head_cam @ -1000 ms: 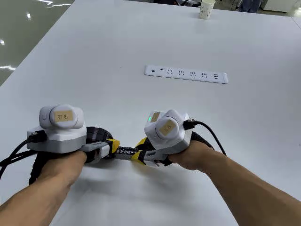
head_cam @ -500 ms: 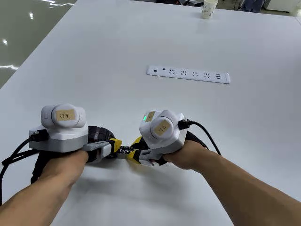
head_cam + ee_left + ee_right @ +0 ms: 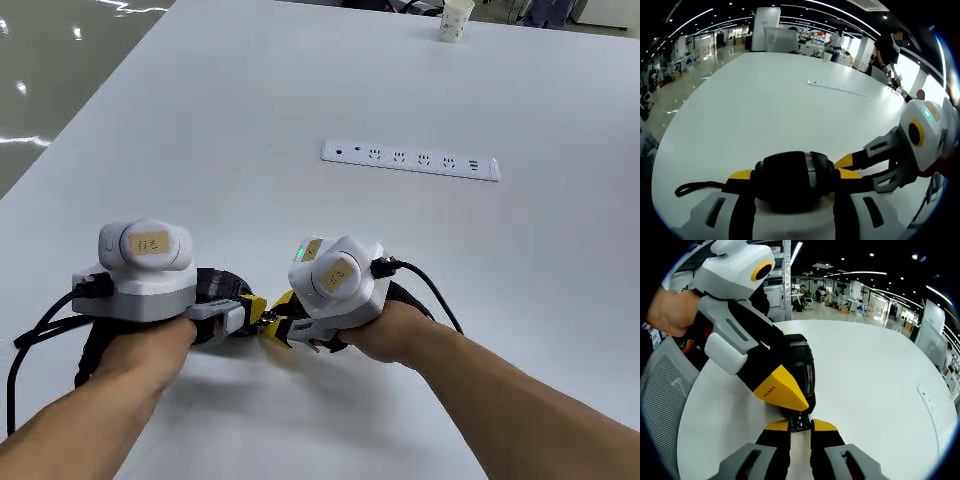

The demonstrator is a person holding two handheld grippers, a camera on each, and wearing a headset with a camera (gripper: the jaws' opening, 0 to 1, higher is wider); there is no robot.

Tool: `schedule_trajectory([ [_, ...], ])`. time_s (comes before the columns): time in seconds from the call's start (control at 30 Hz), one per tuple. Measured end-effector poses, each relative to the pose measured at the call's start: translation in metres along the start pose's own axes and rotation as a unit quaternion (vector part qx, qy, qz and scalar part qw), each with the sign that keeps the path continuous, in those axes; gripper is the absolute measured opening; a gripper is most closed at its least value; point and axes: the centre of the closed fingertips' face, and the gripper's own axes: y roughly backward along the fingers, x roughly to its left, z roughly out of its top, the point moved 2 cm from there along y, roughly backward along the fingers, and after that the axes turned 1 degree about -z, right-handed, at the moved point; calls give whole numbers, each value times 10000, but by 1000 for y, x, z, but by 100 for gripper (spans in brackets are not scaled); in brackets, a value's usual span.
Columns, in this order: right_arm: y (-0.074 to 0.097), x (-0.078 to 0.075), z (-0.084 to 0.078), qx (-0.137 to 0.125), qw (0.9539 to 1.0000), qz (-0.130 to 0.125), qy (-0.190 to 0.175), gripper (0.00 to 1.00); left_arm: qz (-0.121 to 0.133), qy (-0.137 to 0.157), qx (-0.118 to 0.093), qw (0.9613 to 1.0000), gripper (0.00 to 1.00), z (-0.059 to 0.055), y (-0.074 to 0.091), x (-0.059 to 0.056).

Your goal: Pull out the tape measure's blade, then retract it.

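Though two claws, one tape measure (image 3: pixel 800 365): left claw (image 3: pixel 795 176) clamped around it, right claw (image 3: pixel 800 429) pinching its blade tip (image 3: pixel 800 421).

- A wide, matte white tabletop (image 3: pixel 300 100) stretches away to its far edge.
- A white power strip (image 3: pixel 409 160) lies flat near the middle of the tabletop, and a paper cup (image 3: pixel 456 20) stands by the far edge.
- Past the tabletop's left edge, a glossy grey-green floor (image 3: pixel 50 80) mirrors the ceiling lamps.
- Long strip lights (image 3: pixel 796 252) and small spotlights cross a dark ceiling.
- A grey mesh chair (image 3: pixel 660 405) sits against the tabletop's edge.
- A metal shelving rack (image 3: pixel 786 290) stands behind, with rows of desks (image 3: pixel 855 302) in the open office beyond.
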Motion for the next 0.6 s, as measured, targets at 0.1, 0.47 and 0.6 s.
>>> schedule_trajectory([
  [0.1,-1,0,1,-15,10000,6,-16,11,5,11,-3,10000,58,0,0,0],
  [0.47,-1,0,2,-2,9999,56,131,11,7,-13,21,10000,59,0,-1,-1],
  [0.6,-2,0,2,6,9998,74,184,11,10,-37,54,10000,59,0,-1,-1],
])
